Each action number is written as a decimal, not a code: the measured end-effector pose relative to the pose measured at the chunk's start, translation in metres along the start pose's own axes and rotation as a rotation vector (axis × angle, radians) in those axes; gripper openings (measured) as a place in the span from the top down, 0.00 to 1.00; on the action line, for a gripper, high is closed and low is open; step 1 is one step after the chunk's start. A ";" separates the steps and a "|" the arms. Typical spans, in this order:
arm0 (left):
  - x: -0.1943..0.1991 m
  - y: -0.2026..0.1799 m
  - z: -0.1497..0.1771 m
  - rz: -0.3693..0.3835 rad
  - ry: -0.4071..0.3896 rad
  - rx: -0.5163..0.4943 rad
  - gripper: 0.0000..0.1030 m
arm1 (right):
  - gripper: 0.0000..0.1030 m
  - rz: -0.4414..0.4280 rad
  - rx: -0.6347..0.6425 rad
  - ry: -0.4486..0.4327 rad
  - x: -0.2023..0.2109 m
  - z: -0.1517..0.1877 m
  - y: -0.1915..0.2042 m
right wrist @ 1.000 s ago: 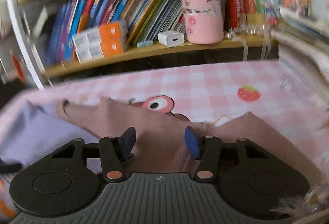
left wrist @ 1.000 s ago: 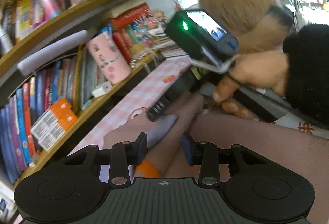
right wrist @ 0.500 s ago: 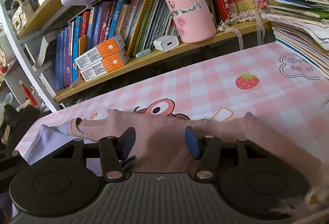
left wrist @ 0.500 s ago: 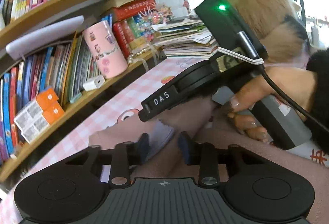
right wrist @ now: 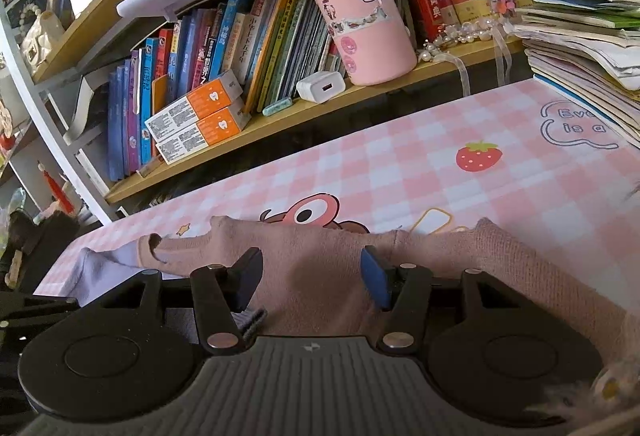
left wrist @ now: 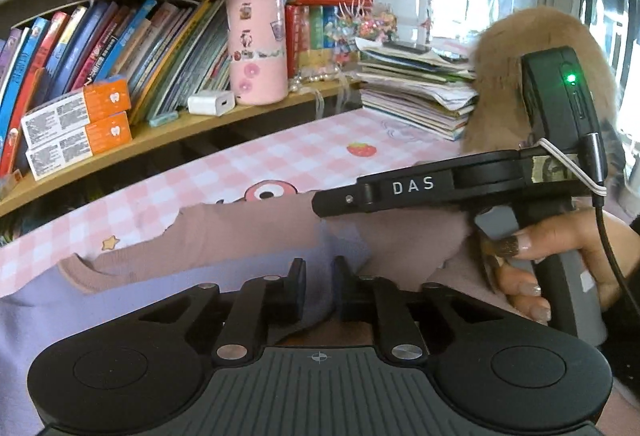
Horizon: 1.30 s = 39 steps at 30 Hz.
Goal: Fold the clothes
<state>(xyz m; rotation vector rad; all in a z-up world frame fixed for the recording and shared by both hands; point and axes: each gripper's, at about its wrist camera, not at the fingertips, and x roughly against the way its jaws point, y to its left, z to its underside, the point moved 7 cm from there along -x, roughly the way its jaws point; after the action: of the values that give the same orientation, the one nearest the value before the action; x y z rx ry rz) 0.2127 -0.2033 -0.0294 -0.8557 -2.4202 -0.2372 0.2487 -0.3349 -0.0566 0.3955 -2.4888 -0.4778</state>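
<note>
Left gripper (left wrist: 318, 288) has closed in since 1 s ago: the finger gap went from wide to narrow, and now it's clenched on a fold of lilac fabric at 6 o'clock in its own view. Its cam has also swung, so the shelf reads level now vs tilted before, and the right gripper (left wrist: 320, 206) has moved from 12–1 o'clock across to 3, reaching in sideways over the cloth.

Right gripper's own view: jaws stand wide apart, released, nothing between the pads, hovering over the pink knit. That gap looks the same as 0.5 s ago; its view has only steadied from the earlier blur.

Garment (right wrist: 320, 268): a dusty-pink knit sweater w/ lilac trim or lining, lying on the pink checked bench (right wrist: 460, 140), spread from 9 to 3 o'clock. A sleeve cuff (right wrist: 154, 250) points to 9 o'clock and the far edge crosses the cartoon print.

Meaning, as a judgement: a pinch on the near lilac part is now set, prob. to lift or carry that part over. Can't tell how many folds are already in; the layering near the left gripper is bunched.
</note>
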 end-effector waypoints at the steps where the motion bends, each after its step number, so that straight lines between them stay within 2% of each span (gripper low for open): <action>1: 0.003 0.002 0.000 0.002 -0.015 0.012 0.94 | 0.49 0.000 0.000 0.000 0.000 0.000 0.000; 3: 0.020 0.017 -0.005 -0.002 -0.077 0.055 0.94 | 0.49 -0.002 -0.002 0.000 0.000 0.000 0.000; 5: 0.047 0.043 -0.010 -0.040 -0.145 0.105 0.94 | 0.47 -0.005 -0.003 0.000 0.000 0.000 0.000; 7: 0.080 0.079 -0.010 -0.114 -0.204 0.151 0.94 | 0.45 -0.014 -0.004 0.000 0.000 0.000 0.000; 9: 0.119 0.124 0.000 -0.240 -0.245 0.191 0.94 | 0.45 -0.014 -0.003 0.001 0.000 0.000 0.001; 15: 0.239 0.250 0.059 -0.669 -0.248 0.313 0.97 | 0.45 -0.008 0.005 0.003 0.000 0.000 0.001; 18: 0.296 0.294 0.100 -0.870 -0.229 0.354 0.98 | 0.45 0.002 0.017 0.005 -0.001 0.001 0.002; 20: 0.321 0.314 0.127 -0.962 -0.196 0.377 0.98 | 0.45 0.010 0.026 0.006 -0.001 0.001 0.003; 23: 0.341 0.329 0.162 -1.043 -0.148 0.423 0.98 | 0.45 0.022 0.040 0.008 -0.001 0.002 0.005; 24: 0.343 0.329 0.168 -1.040 -0.137 0.435 0.98 | 0.45 0.025 0.040 0.008 -0.002 0.002 0.006; 27: 0.327 0.315 0.169 -0.963 -0.109 0.410 0.98 | 0.44 0.033 0.041 0.007 -0.002 0.002 0.007; 30: 0.288 0.272 0.143 -0.823 -0.110 0.273 0.92 | 0.43 0.043 0.045 0.006 -0.003 0.002 0.008; 31: 0.273 0.256 0.132 -0.755 -0.117 0.236 0.91 | 0.43 0.045 0.044 0.005 -0.003 0.002 0.008; 33: 0.237 0.219 0.106 -0.564 -0.147 0.182 0.88 | 0.43 0.045 0.035 0.001 -0.002 0.002 0.008; 36: 0.185 0.175 0.078 -0.330 -0.139 0.147 0.74 | 0.43 0.037 0.024 -0.001 -0.001 0.002 0.006; 37: 0.167 0.164 0.072 -0.286 -0.123 0.135 0.67 | 0.42 0.034 0.021 -0.002 -0.001 0.002 0.006; 39: 0.130 0.149 0.069 -0.277 -0.068 0.100 0.59 | 0.40 0.025 0.018 -0.002 0.000 0.002 0.006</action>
<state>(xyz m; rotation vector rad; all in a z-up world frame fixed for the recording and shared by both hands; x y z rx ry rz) 0.1913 0.0051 -0.0166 -0.4908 -2.5873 -0.1909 0.2462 -0.3292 -0.0560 0.3702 -2.4986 -0.4458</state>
